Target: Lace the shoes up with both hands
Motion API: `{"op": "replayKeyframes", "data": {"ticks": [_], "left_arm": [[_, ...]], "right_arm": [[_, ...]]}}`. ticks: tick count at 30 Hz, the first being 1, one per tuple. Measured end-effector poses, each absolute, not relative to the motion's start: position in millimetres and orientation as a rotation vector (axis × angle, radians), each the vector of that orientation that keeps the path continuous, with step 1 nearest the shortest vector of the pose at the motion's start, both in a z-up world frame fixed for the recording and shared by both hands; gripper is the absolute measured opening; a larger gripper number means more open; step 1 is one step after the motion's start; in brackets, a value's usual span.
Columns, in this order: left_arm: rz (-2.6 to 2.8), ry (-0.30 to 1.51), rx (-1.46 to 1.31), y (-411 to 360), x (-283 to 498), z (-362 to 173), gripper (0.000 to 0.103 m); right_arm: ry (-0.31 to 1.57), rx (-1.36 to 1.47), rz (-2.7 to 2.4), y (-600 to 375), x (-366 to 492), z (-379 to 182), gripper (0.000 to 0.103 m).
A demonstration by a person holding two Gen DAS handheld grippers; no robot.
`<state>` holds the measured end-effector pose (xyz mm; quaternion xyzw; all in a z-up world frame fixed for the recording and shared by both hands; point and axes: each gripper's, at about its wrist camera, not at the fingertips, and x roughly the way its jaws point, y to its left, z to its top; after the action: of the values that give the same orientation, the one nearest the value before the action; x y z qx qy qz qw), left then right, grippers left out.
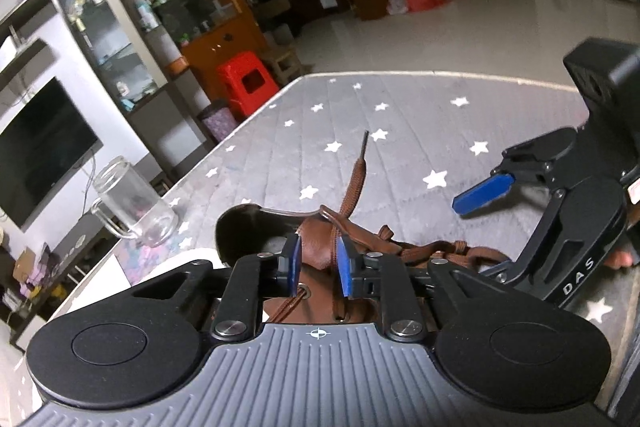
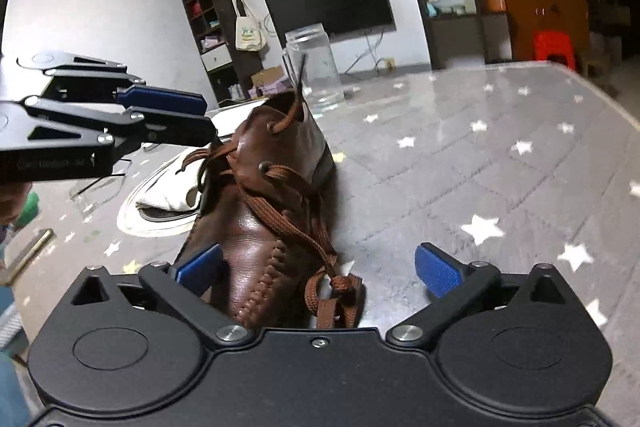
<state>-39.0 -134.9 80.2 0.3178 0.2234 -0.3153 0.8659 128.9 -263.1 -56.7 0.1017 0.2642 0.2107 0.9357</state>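
A brown leather shoe [image 2: 256, 227] lies on the star-patterned table, toe toward my right gripper. Its brown lace [image 2: 288, 211] crosses between eyelets and is knotted near the toe. One lace end [image 1: 354, 183] sticks up through the top eyelet, its dark tip free. My left gripper [image 1: 318, 261] is narrowly open around the shoe's tongue and upper [image 1: 316, 243], the pads [image 1: 345, 267] on either side, not clamped. It shows from the side in the right wrist view [image 2: 200, 115]. My right gripper [image 2: 320, 271] is wide open over the toe, holding nothing; it also shows in the left wrist view [image 1: 484, 193].
A clear glass mug [image 1: 128, 205] stands at the table's left edge, also in the right wrist view [image 2: 314, 67]. A white plate with a cloth [image 2: 160, 199] lies beside the shoe. The grey table cover [image 2: 480, 167] stretches right. A red stool [image 1: 246, 83] stands beyond.
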Motion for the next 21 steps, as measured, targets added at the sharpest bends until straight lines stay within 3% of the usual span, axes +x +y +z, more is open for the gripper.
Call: {"op": "replayKeyframes", "data": {"ticks": [14, 21], "left_arm": [[-0.737, 0.482, 0.789, -150.9, -21.1, 65.7, 0.020], [-0.693, 0.453, 0.710, -150.9, -24.8, 60.5, 0.007]], "right_arm": [[0.568, 0.230, 0.437, -262.0, 129.3, -56.1, 0.103], [0.569, 0.221, 0.431, -254.4, 125.5, -57.8, 0.103]]}}
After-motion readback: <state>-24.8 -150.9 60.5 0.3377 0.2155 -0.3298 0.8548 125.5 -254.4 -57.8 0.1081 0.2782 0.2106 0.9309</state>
